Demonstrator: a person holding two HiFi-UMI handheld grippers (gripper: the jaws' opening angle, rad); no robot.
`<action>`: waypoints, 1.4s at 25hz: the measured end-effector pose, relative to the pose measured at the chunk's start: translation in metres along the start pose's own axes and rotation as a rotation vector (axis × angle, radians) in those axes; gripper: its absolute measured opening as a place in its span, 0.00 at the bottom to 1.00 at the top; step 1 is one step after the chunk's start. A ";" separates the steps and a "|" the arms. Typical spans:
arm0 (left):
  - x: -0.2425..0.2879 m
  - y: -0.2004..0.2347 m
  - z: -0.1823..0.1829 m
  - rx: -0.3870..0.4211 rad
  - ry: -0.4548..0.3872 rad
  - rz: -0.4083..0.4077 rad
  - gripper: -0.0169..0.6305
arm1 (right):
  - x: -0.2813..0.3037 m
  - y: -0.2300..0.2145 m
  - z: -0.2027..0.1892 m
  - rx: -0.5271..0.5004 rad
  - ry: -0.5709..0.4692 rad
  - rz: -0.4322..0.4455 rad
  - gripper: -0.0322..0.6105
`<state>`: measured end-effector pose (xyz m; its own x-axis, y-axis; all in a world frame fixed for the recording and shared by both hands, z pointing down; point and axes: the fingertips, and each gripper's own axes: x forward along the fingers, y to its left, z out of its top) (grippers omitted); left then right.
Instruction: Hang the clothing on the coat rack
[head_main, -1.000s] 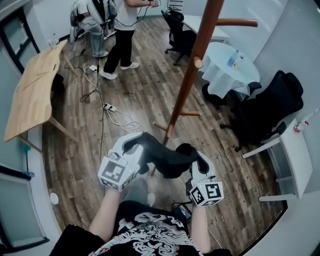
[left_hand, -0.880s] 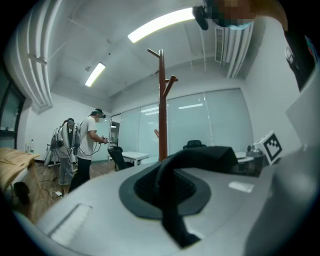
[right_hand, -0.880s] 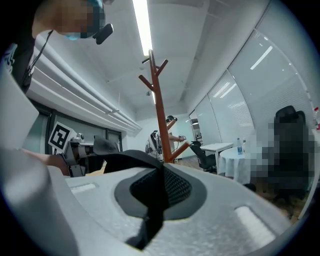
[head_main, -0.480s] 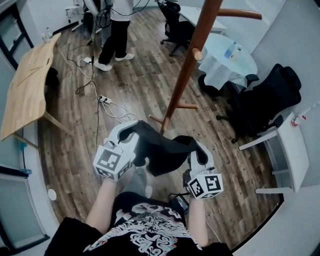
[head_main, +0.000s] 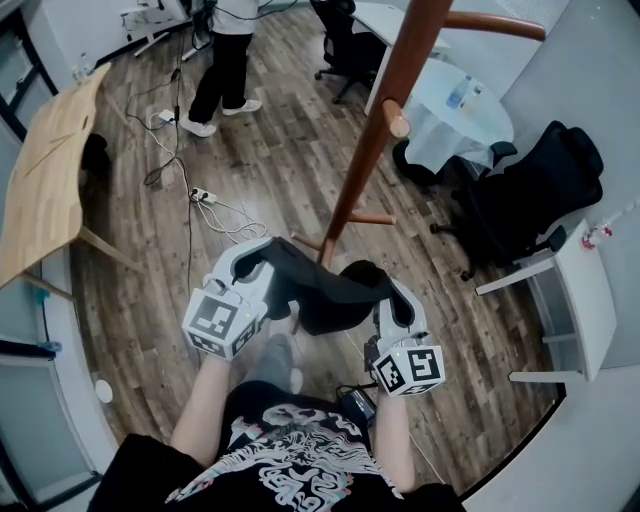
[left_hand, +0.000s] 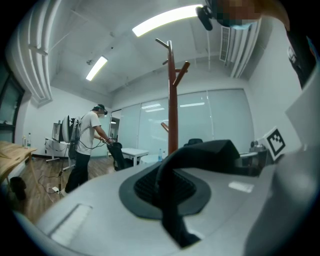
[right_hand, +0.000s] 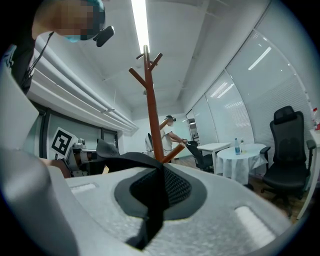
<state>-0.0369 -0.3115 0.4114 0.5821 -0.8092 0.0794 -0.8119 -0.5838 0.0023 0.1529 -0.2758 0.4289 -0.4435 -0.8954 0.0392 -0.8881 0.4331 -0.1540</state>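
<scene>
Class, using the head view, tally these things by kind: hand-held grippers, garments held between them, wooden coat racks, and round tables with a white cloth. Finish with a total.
grippers: 2 (left gripper, right gripper)
dark garment: 1
coat rack: 1
round white table: 1
total: 5

Wood floor; coat rack, cables, pwr strip on it.

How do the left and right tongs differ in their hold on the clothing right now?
The left tongs sit higher in the head view than the right tongs. The left tongs pinch a thicker fold of the clothing; the right tongs a thinner edge. Both are shut on it.
</scene>
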 end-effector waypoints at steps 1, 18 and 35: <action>0.002 0.002 -0.001 -0.001 0.002 0.000 0.02 | 0.003 -0.001 0.000 0.001 0.001 -0.001 0.05; 0.040 0.036 -0.018 -0.022 0.037 0.010 0.02 | 0.051 -0.022 -0.009 0.016 0.028 -0.003 0.05; 0.062 0.060 -0.037 -0.040 0.069 0.006 0.02 | 0.087 -0.036 -0.024 0.045 0.054 -0.012 0.05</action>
<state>-0.0508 -0.3944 0.4534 0.5739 -0.8054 0.1480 -0.8173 -0.5747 0.0417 0.1433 -0.3667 0.4613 -0.4396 -0.8932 0.0946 -0.8877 0.4159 -0.1975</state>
